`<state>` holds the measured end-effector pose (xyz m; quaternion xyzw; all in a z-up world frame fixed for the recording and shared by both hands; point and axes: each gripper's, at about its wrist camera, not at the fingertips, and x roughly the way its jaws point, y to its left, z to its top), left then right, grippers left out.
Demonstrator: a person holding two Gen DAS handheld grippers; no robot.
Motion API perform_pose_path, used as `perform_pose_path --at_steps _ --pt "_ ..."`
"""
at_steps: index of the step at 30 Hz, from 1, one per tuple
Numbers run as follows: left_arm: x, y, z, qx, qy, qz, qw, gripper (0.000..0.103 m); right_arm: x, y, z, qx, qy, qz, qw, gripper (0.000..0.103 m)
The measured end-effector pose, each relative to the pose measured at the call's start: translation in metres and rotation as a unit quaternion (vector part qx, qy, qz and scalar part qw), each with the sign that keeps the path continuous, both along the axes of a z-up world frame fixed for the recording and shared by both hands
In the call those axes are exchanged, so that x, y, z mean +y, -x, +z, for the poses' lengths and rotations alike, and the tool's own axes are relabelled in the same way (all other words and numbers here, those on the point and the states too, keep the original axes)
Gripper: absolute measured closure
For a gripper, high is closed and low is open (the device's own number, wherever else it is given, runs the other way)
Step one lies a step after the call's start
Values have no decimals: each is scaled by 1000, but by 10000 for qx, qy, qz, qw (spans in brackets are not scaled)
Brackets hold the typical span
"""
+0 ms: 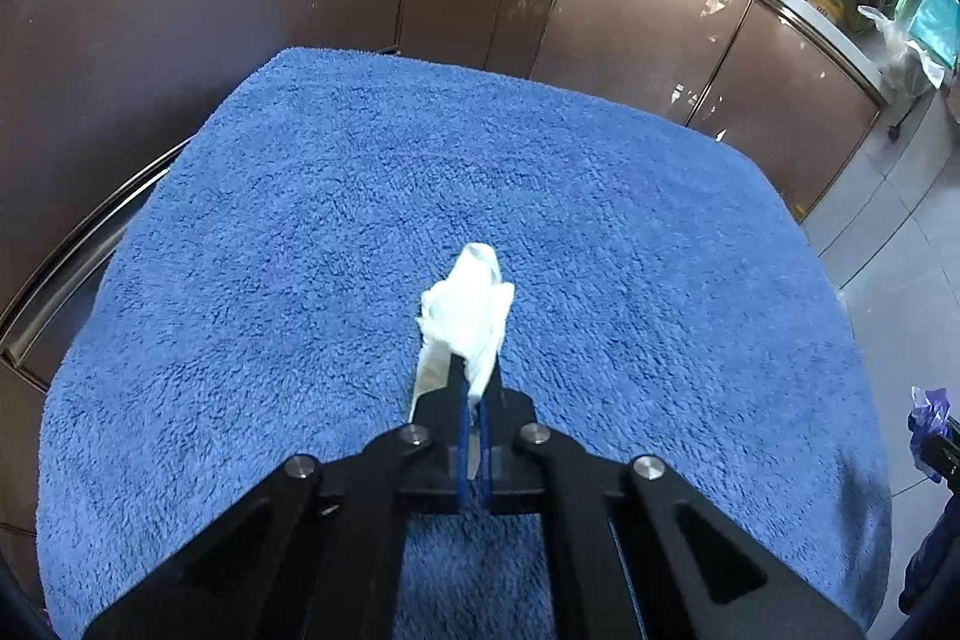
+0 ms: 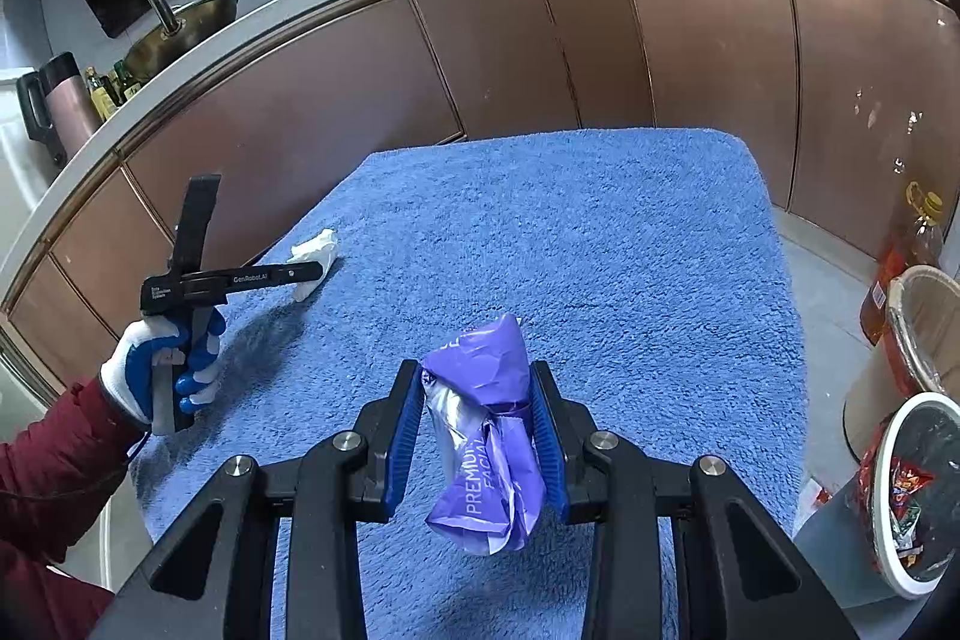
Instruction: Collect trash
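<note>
Both claws grip trash: left claw (image 1: 474,376) clamps white tissue (image 1: 468,304) (crumpled), right claw (image 2: 480,436) purple wrapper (image 2: 486,436).

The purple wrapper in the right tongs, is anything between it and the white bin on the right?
Nothing visible does. The purple wrapper is clamped in the right tongs above the blue towel; the white bin sits lower right, off the towel's edge, its mouth open.

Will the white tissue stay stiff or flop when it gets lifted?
Probably flop: the crumpled tissue looks soft and thin, with a loose flap drooping beside the left gripper. It likely weighs almost nothing. A corner might tear if tugged.
</note>
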<state>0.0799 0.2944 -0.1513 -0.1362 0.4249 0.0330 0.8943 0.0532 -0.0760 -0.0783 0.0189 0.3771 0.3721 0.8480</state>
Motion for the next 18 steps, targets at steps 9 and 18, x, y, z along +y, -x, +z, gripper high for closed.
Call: perform_pose_path --at_steps 9,18 --pt "-18 18 36 -341 -204 -140 9991 101 -13 7 8 -127 -107 -120 9998 70" --pt "-93 17 85 -787 -183 -918 9925 101 -61 6 17 -291 -282 -668 9969 70"
